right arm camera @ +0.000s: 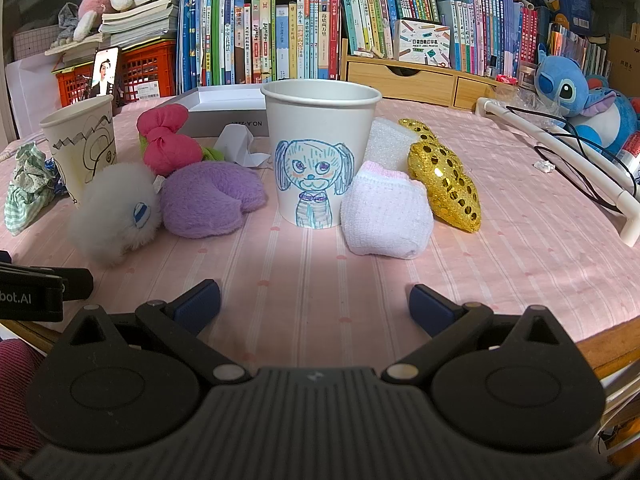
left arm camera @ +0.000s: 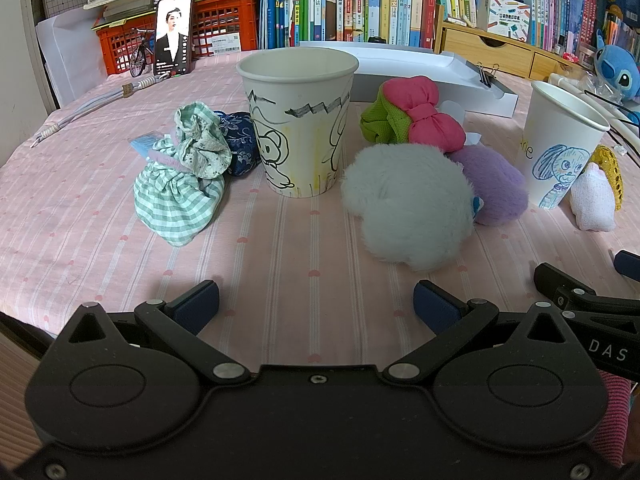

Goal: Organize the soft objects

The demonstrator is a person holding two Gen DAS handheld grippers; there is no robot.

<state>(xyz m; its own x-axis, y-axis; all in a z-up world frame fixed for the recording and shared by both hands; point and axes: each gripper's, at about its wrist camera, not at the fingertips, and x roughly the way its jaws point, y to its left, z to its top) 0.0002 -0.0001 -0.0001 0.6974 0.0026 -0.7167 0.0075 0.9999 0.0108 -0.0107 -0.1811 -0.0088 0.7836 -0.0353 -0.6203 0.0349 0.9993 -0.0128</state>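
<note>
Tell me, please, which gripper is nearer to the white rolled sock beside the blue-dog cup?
Right. The right gripper hangs open just short of the white rolled sock; from the left gripper, that sock sits far off to its right.

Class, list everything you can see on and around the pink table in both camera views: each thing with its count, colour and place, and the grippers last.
paper cups: 2, white with drawings, upright, apparently empty.
green checked cloth bundle: 1, left of the black-drawn cup.
navy patterned pouch: 1, behind the bundle.
white fluffy pom: 1, between the cups.
purple plush: 1, beside the pom.
pink and green bow: 1, behind the plush.
white sock roll: 1, right of the blue-drawn cup.
gold sequin piece: 1, beside the sock.
tablecloth: pink, striped.
books: many, back shelf.
left gripper: open, empty.
right gripper: open, empty.
</note>
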